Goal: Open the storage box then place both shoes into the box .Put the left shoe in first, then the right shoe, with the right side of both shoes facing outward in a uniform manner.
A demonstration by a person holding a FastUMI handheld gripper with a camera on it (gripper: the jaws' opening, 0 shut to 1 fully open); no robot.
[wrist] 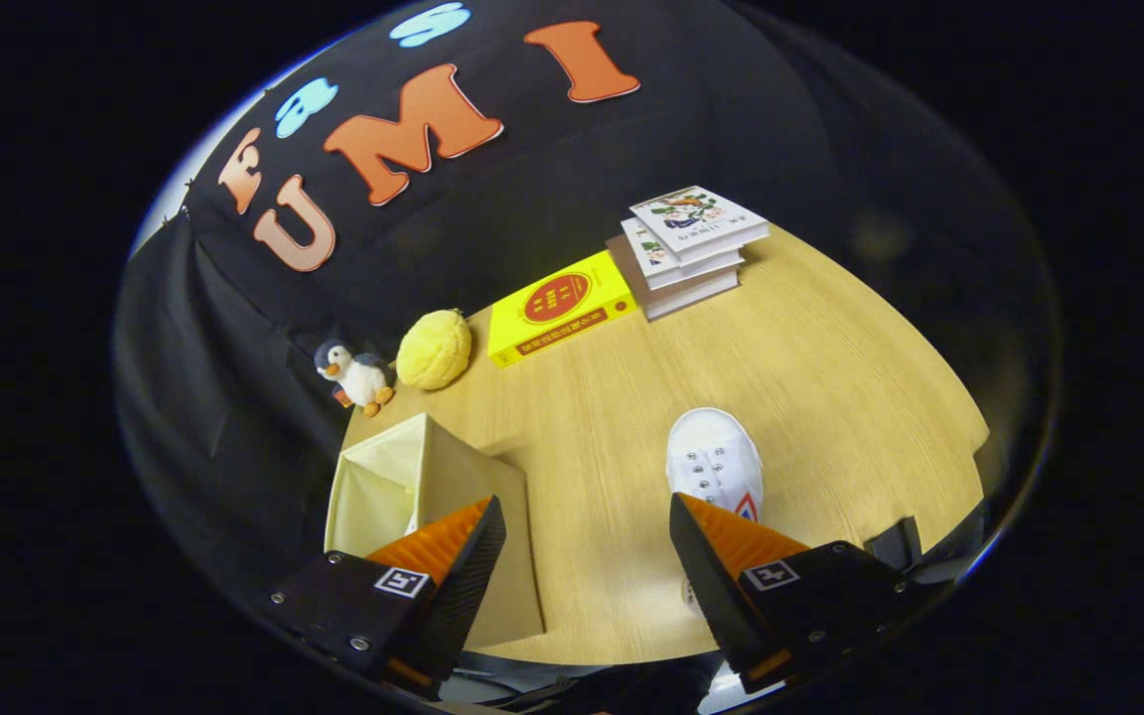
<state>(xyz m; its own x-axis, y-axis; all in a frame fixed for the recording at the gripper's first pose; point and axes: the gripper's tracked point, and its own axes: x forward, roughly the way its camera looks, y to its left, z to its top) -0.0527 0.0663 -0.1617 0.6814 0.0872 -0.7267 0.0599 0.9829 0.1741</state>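
Note:
A pale cream fabric storage box [403, 482] stands on the wooden table [810, 367] with its top open, partly behind my left finger [453, 566]. A white lace-up shoe [714, 462] lies on the table with its toe pointing away, its heel end hidden behind my right finger [721, 571]. My gripper [587, 556] hovers above the table's near edge, open, with bare tabletop between the fingers. Whether anything lies inside the box cannot be made out.
A toy penguin [357, 375] and a yellow plush ball [435, 349] sit at the far side beyond the box. A yellow book [560, 305] lies flat next to a stack of books [691, 248] at the back.

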